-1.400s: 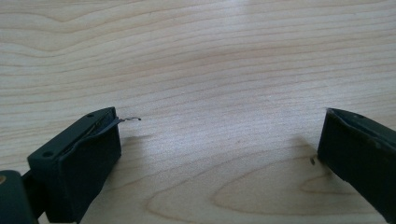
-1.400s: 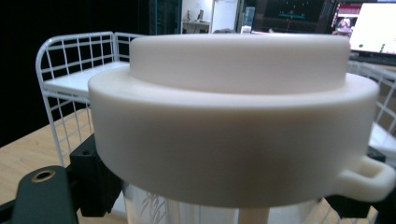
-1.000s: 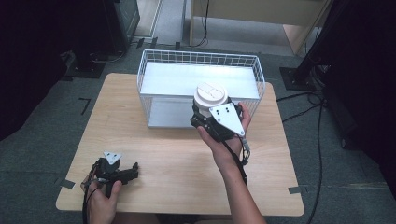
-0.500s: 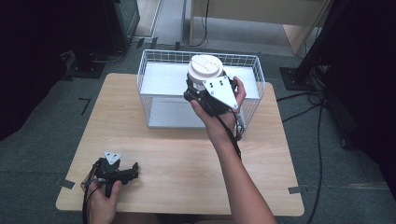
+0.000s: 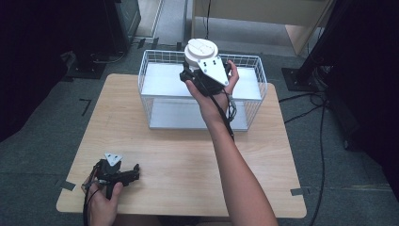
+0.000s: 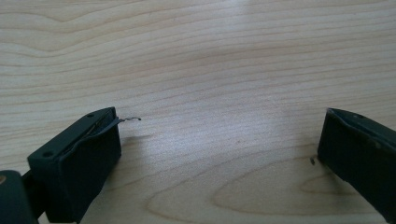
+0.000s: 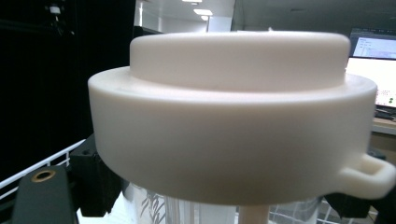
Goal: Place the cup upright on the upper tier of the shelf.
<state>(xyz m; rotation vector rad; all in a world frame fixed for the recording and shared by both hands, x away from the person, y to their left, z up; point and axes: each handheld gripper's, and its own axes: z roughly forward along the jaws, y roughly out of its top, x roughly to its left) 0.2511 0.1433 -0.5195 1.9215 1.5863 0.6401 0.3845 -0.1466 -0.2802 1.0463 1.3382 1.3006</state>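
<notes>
High view: over the last second the right claw [image 5: 201,70] has carried the white-lidded container [image 5: 201,48] from the front right of the wire basket [image 5: 249,101] up and toward the top centre of the frame, so it now hangs over the basket's far rim. By my reading the carry is nearly done and lowering into the basket comes next. The right claw is clenched on the container below its lid [image 7: 233,116], the forearm stretched diagonally from the bottom edge, palm upward. The left claw [image 5: 117,173] has stayed resting on the table [image 5: 188,160] at lower left, jaws released with bare wood between them.
</notes>
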